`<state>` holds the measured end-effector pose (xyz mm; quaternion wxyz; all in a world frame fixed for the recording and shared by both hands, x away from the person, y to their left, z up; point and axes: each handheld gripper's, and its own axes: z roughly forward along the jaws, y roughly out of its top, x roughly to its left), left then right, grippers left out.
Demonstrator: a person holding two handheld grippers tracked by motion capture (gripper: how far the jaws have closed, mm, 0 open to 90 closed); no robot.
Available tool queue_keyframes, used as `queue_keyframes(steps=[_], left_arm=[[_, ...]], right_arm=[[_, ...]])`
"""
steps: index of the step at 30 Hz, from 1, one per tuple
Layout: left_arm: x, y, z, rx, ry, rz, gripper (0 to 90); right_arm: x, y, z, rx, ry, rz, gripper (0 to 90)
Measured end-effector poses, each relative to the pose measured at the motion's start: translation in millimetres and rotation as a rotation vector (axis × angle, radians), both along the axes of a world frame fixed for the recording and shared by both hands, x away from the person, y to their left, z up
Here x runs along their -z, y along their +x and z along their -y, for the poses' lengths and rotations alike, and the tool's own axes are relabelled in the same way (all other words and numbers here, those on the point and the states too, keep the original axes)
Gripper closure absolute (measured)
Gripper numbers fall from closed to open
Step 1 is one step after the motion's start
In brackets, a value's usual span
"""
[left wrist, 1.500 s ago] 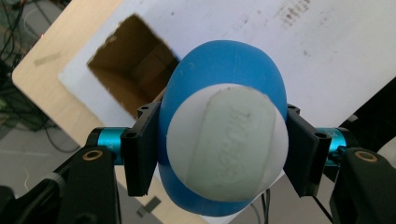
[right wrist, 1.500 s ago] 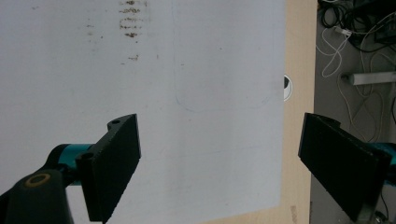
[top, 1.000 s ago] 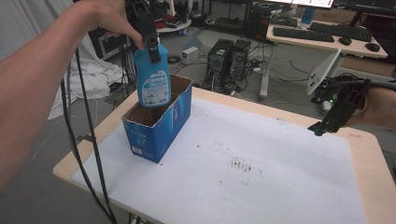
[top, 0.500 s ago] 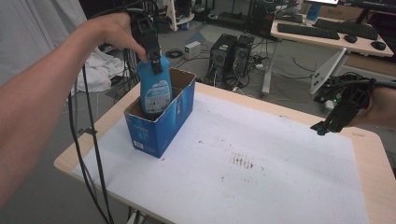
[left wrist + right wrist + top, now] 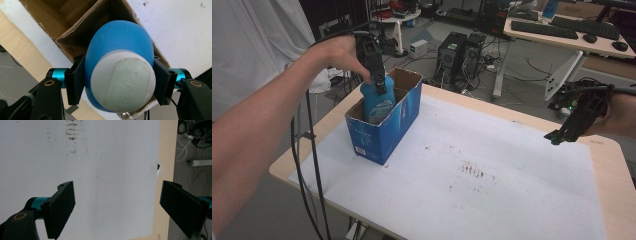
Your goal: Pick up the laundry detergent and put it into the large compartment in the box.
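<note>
A blue bottle with a white cap stands partly down inside an open blue cardboard box at the table's left. My left gripper is shut on the bottle's neck, one black jaw on each side of it in the left gripper view. The bottle's lower half is hidden by the box wall. At the table's right edge my right gripper hangs above the surface, open, with nothing between its jaws.
A white sheet with brown stains covers the wooden table. Beyond the far edge stand computer towers, cables and a desk with a keyboard. A white cloth hangs at the left.
My left gripper has lowered the blue bottle from above the box down into it. The right gripper has stayed at the right edge.
</note>
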<state>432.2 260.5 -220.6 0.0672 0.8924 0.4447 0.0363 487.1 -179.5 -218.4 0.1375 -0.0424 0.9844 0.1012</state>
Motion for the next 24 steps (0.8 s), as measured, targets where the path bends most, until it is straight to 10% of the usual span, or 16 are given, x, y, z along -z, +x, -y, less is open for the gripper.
queue_keyframes(steps=[24], left_arm=[[49.6,0.5,4.6,0.019,0.020,-0.017,36.7]], right_arm=[[8.0,0.2,-3.9,0.003,-0.015,-0.006,12.2]])
